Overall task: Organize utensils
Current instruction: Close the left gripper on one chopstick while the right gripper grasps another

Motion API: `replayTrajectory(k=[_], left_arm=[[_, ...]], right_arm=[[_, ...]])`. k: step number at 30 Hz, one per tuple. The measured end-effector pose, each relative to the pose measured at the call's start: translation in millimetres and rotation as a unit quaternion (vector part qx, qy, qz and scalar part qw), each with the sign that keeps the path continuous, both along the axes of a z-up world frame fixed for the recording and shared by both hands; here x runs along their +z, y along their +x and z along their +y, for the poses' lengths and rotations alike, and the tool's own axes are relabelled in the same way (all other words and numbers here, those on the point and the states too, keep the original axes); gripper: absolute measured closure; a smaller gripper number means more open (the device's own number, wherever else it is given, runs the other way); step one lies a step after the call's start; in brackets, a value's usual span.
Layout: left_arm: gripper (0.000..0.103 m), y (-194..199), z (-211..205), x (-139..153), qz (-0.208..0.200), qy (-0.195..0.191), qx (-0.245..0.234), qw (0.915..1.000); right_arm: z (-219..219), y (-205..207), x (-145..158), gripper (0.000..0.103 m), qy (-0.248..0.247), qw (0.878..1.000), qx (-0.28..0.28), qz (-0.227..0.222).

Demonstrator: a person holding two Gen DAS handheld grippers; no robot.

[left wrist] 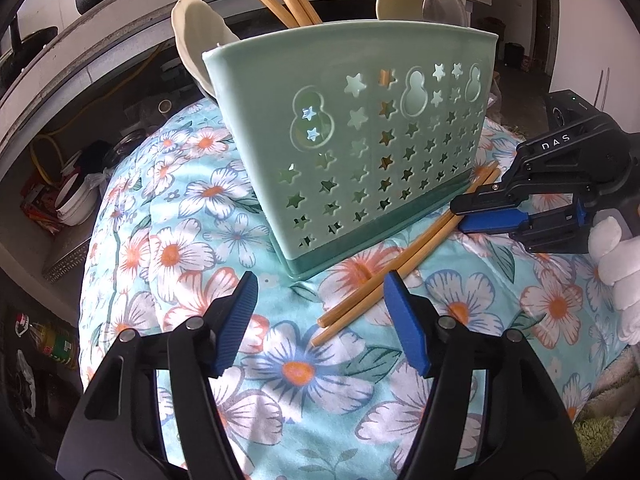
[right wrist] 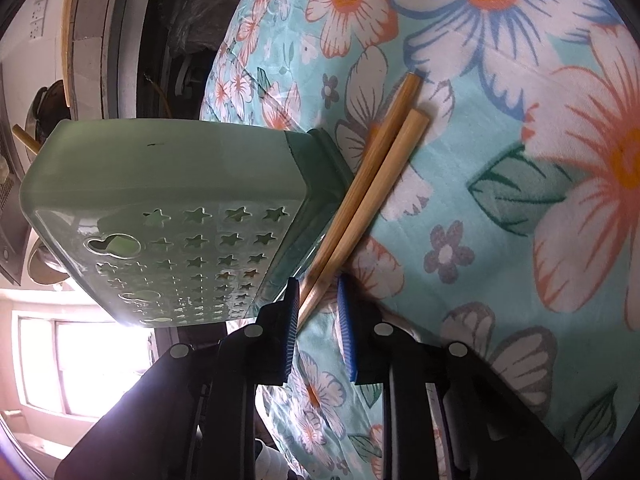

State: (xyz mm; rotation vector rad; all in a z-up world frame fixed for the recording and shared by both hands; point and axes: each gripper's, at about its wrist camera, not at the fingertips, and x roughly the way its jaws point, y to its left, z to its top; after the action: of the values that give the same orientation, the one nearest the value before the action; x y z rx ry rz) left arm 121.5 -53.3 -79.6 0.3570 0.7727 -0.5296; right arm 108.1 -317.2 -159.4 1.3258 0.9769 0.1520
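Left gripper fingers apart, empty, above the floral cloth; right gripper fingers apart, straddling the chopsticks' tips, not yet closed; chopsticks lie touching the holder's base; holder already carries spoons and other chopsticks; this pair apparently remains.

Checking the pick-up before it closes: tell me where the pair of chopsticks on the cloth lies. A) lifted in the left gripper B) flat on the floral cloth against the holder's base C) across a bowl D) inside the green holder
B: the chopsticks lie flat on the floral cloth beside the base of the green holder, their ends between the open right gripper.
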Motion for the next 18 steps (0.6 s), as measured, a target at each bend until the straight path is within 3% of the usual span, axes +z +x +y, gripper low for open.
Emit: replayTrajectory(k=[9,18], left_arm=[[0.041,7,-10,2,-0.002,0.002,0.001,1.0000],[0.041,4,-9,15,-0.001,-0.009,-0.007,0.9999]], right_arm=[[-6,-11,-7,0.092,0.014,1.000,-0.006,-0.002],[-15,-24,-5,0.092,0.044,0.997,0.054,0.016]])
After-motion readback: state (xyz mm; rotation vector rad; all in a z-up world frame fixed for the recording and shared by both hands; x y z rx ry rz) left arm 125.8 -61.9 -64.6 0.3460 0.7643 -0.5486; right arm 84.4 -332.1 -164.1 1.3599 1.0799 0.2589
